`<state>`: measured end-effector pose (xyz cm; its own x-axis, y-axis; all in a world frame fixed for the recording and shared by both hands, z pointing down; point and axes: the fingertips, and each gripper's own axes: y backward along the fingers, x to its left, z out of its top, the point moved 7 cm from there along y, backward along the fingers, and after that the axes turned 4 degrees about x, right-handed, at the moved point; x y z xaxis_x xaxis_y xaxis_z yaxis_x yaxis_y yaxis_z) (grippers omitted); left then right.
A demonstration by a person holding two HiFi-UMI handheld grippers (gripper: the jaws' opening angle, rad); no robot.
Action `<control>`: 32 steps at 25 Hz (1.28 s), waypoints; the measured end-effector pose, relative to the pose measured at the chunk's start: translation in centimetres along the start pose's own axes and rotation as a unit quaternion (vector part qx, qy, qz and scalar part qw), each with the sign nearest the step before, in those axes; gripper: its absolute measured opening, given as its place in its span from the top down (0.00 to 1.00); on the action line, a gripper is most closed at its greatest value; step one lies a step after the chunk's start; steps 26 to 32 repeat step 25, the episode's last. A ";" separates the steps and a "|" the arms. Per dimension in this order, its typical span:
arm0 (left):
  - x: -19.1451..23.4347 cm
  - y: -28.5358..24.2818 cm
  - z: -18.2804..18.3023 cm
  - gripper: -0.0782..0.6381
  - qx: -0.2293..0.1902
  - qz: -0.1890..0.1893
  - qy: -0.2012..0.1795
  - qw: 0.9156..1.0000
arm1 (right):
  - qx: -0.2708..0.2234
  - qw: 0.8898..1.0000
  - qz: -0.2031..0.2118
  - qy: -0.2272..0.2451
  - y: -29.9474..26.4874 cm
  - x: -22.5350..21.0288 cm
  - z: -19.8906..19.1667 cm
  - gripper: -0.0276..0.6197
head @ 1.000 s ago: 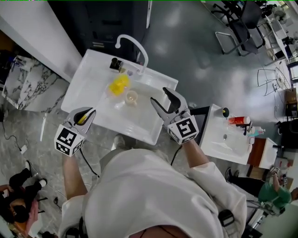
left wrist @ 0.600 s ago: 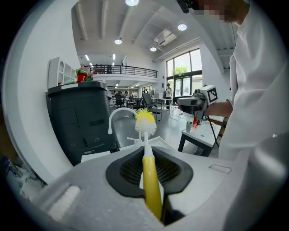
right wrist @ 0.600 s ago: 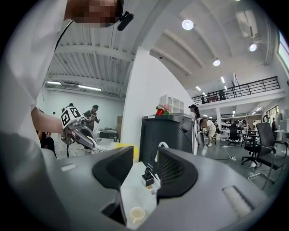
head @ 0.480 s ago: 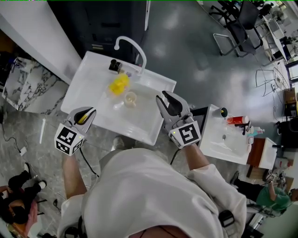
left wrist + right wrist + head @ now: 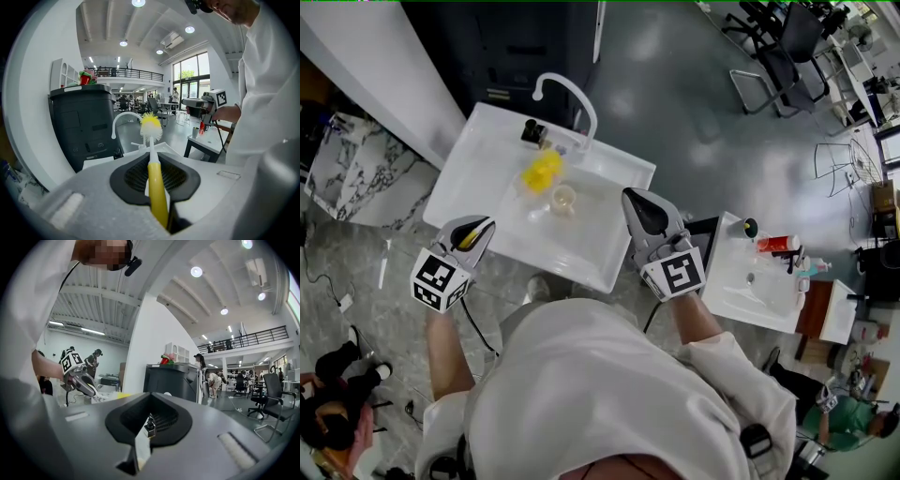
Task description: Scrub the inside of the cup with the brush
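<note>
A small pale cup (image 5: 563, 198) stands in the white sink basin (image 5: 600, 253), next to a yellow object (image 5: 541, 171). My left gripper (image 5: 473, 229) hovers over the sink's near-left edge, shut on the brush's yellow handle (image 5: 156, 190). The brush's white stem and yellow-white bristle head (image 5: 151, 126) stick out ahead of the jaws. My right gripper (image 5: 636, 201) hangs over the basin's right side, to the right of the cup. Its jaws are shut with nothing between them (image 5: 149, 420). Neither gripper touches the cup.
A white curved faucet (image 5: 572, 94) rises at the sink's far edge, beside a small dark object (image 5: 532, 130). A second white table (image 5: 745, 286) with bottles stands to the right. Grey floor surrounds the sink unit; office chairs (image 5: 778, 47) stand far right.
My right gripper's jaws went from wide open to shut, empty, and it drifted slightly right. My left gripper with the brush stayed put.
</note>
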<state>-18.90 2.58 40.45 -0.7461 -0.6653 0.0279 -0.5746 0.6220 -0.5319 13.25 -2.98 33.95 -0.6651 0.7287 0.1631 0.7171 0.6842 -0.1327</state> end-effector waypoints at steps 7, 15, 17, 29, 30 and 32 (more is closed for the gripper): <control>-0.2 0.0 -0.2 0.83 0.000 0.000 -0.001 1.000 | 0.002 1.000 -0.001 -0.004 0.0 0.2 -0.2 0.96; -0.5 0.3 0.0 0.83 -0.002 0.000 -0.002 1.000 | 0.007 1.000 0.000 0.004 0.4 0.4 -0.3 0.96; -0.4 0.3 -0.1 0.83 -0.002 -0.001 -0.003 1.000 | 0.008 1.000 0.000 0.004 0.4 0.5 -0.3 0.96; -1.0 0.2 0.2 0.83 -0.002 -0.001 -0.005 1.000 | 0.008 1.000 0.000 0.006 0.9 0.3 -0.5 0.96; -1.0 0.2 0.2 0.83 -0.002 -0.001 -0.005 1.000 | 0.008 1.000 0.000 0.006 0.9 0.3 -0.5 0.96; -1.0 0.2 0.2 0.83 -0.002 -0.001 -0.005 1.000 | 0.008 1.000 0.000 0.006 0.9 0.3 -0.5 0.96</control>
